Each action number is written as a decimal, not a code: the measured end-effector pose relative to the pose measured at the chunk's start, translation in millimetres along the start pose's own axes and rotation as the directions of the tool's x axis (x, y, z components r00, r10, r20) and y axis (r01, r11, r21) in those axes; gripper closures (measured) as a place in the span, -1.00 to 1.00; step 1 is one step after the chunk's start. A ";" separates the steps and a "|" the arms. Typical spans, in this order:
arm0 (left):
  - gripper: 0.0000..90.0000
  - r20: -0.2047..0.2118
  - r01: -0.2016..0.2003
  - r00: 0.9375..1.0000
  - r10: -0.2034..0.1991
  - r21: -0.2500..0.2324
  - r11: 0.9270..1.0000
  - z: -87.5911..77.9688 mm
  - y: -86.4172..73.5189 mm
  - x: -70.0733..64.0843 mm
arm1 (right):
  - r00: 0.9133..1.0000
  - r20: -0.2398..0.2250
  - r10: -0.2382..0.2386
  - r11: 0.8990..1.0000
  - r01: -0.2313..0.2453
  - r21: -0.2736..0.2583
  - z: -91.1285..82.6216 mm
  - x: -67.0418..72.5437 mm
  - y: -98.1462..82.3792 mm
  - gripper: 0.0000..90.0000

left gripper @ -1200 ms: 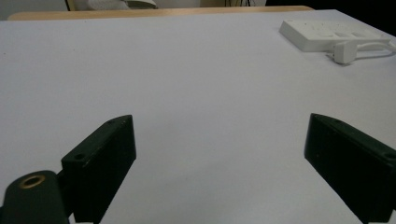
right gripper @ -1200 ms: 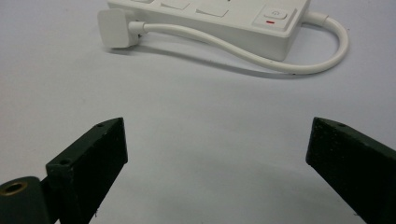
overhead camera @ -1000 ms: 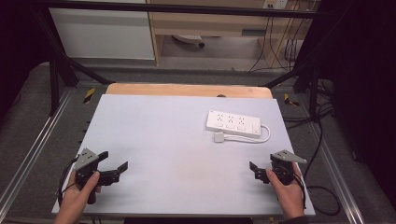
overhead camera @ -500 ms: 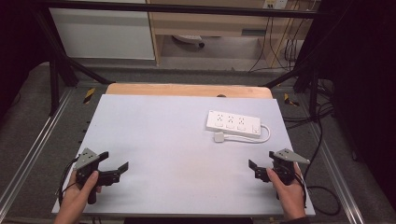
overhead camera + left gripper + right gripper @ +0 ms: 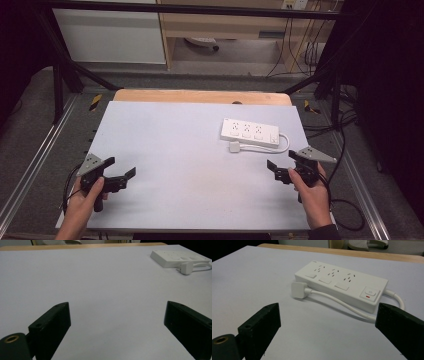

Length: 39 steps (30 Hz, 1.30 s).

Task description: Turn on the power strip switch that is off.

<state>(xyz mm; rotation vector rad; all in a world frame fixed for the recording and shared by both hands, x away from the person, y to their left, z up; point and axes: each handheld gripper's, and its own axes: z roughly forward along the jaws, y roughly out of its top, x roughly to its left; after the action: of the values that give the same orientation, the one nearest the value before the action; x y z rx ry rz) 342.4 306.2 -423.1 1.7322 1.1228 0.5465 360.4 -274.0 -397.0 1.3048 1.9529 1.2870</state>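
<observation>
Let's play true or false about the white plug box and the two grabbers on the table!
1. The power strip lies nearer the right gripper than the left gripper. True.
2. The right gripper is clamped on the plug. False: its jaws are open and empty, short of it.
3. The plug lies on the table beside the strip. True.
4. The left gripper is shut. False: it is open.

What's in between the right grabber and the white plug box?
Nothing but bare table. In the right gripper view, the open right gripper faces the power strip across empty tabletop; the strip's own cable and plug lie along its near side.
</observation>
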 end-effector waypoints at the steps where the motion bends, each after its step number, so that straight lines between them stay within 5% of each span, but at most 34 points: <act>1: -0.84 -0.006 0.000 1.000 0.000 0.005 1.000 -1.0 -0.8 0.4 | 1.000 -0.004 -0.001 1.000 0.001 -0.001 0.8 -0.3 2.3 -0.85; 39: -0.85 0.002 -0.001 1.000 0.001 0.059 0.998 -2.5 -9.5 -2.2 | 1.000 0.006 -0.010 0.995 0.010 -0.097 16.0 -17.0 83.0 -0.93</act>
<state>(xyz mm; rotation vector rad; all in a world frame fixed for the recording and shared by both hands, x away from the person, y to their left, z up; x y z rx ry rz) 335.3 306.5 -430.2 1.7843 1.1467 0.5167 418.4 -272.6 -333.2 1.2486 1.8664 1.3543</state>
